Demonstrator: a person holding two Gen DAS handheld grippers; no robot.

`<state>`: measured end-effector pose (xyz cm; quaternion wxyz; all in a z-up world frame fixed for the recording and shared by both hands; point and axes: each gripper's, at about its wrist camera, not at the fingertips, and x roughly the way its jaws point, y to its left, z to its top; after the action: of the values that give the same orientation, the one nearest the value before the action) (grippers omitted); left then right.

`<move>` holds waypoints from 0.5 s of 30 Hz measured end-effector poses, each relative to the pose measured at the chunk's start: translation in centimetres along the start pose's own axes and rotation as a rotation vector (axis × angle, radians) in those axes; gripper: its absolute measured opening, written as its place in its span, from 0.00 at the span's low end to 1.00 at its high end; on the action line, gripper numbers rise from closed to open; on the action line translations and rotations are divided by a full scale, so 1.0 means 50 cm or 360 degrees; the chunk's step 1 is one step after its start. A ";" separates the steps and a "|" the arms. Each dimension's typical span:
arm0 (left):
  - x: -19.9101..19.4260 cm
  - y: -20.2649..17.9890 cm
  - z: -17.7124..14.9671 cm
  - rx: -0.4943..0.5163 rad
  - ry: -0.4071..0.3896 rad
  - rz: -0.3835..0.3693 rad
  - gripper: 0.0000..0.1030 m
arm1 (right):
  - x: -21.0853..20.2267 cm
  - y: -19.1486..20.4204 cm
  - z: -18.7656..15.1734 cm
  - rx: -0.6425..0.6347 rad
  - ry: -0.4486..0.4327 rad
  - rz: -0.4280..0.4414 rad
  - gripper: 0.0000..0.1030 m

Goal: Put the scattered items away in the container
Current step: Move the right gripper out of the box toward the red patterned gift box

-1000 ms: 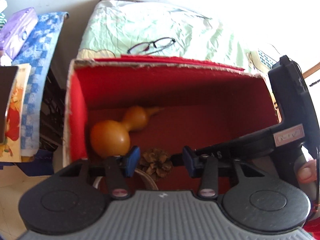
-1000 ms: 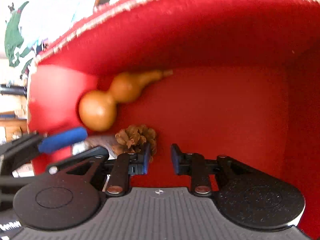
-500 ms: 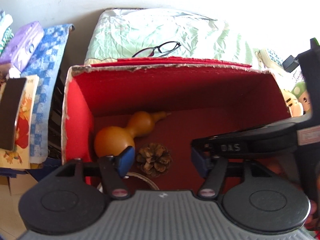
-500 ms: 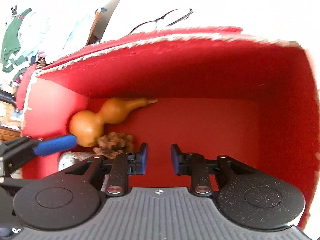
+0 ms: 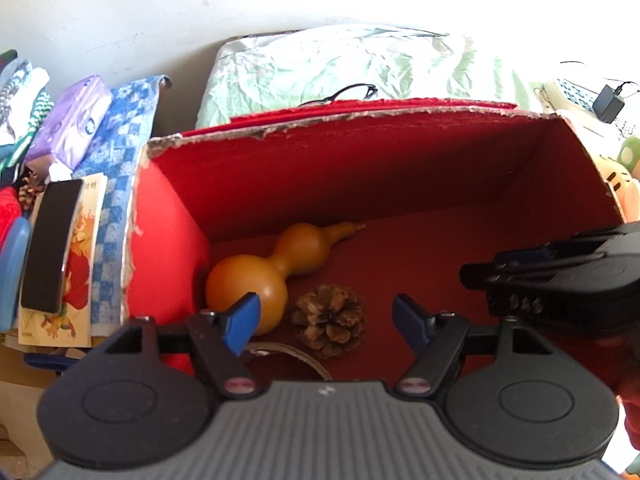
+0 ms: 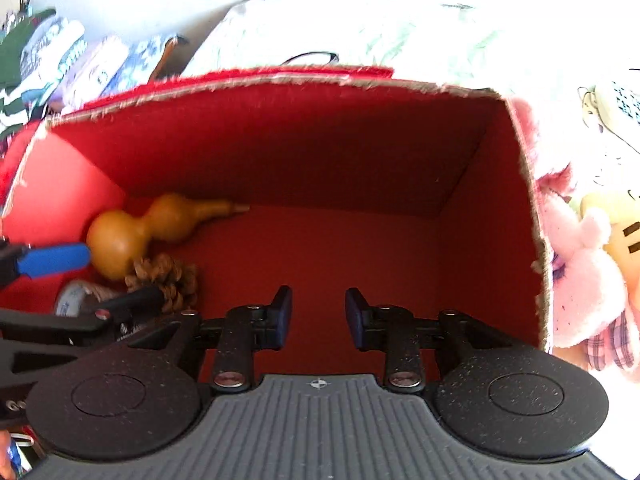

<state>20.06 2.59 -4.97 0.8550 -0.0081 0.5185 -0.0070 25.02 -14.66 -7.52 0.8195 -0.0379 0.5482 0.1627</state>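
Observation:
A red box [image 5: 168, 240] stands open below both grippers. On its floor at the left lie a tan gourd [image 5: 272, 268], a pine cone [image 5: 328, 320] and a tape roll [image 5: 288, 354], partly hidden by my left gripper [image 5: 325, 322]. That gripper hovers open over the pine cone with nothing between its blue pads. My right gripper [image 6: 318, 316] is open and empty over the bare middle of the box [image 6: 536, 208]. In the right wrist view the gourd [image 6: 136, 236], pine cone [image 6: 168, 280] and tape roll [image 6: 76, 300] sit at the left, behind the left gripper's blue pad [image 6: 52, 260].
Glasses [image 5: 344, 94] lie on a green pillow behind the box. Left of the box are a phone [image 5: 50, 256] on a book, a purple tissue pack [image 5: 68, 128] and a second pine cone [image 5: 30, 192]. Plush toys [image 6: 580, 272] crowd the right wall.
Both grippers have pulled back and up from the box floor. My left gripper has opened wider. The right gripper has drifted right, away from the pine cone.

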 end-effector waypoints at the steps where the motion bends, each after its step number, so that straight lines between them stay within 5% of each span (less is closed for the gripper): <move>1: 0.002 -0.001 -0.002 -0.0002 0.0002 0.0008 0.73 | 0.005 -0.001 0.000 0.0011 0.0017 0.0021 0.30; 15: -0.007 -0.017 -0.018 -0.0047 -0.0075 0.0120 0.74 | -0.007 -0.012 -0.007 0.0093 -0.0114 0.0057 0.28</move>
<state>19.13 1.75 -5.06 0.8664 -0.0015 0.4982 0.0332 24.77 -15.42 -7.42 0.8363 0.0017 0.5236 0.1624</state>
